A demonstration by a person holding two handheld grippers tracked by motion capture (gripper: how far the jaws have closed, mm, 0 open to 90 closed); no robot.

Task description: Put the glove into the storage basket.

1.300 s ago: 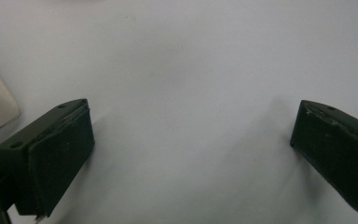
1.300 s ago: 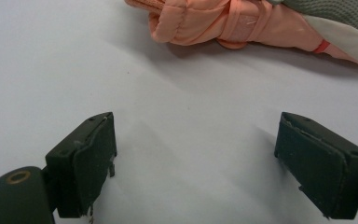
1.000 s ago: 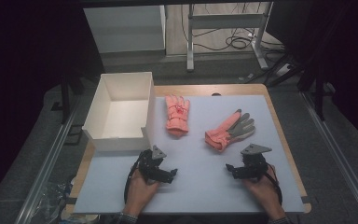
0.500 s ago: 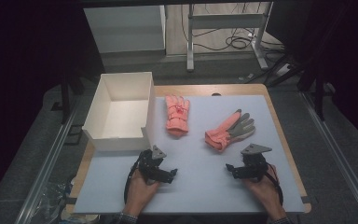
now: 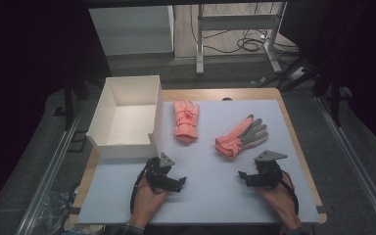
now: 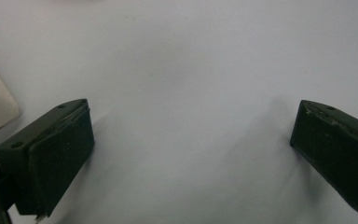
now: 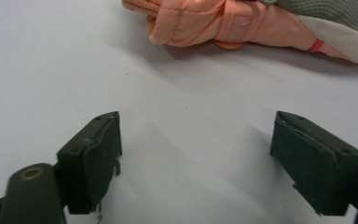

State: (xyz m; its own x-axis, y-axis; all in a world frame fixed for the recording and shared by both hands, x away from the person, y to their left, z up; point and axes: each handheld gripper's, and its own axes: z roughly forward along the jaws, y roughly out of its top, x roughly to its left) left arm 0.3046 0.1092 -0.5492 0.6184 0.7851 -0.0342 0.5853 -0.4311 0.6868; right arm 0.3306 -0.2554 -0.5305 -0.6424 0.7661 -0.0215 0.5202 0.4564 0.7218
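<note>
White mat [image 5: 225, 196] covers the wooden table [image 5: 293, 142]. A person's hands come in from the near edge, each with a gripper resting low on the mat.

Left gripper [image 5: 175, 183], near-left: jaws spread wide apart, nothing between them; in the left gripper view [image 6: 186, 154] only bare mat lies between the two black pads [image 6: 60, 154].

Right gripper [image 5: 245, 177], near-right: jaws likewise wide apart and empty [image 7: 196, 158]. In the right gripper view the cuff of the pink-and-grey glove [image 7: 242, 23] lies just beyond the jaws, not touching them.

White open box [image 5: 127, 147] sits at far-left, partly off the mat's left edge; its inside looks empty.

Pink glove [image 5: 186, 120] lies flat just right of the box, fingers pointing far. The pink-and-grey glove [image 5: 240, 134] lies further right, angled, grey fingers toward far-right. The two gloves lie apart.
</note>
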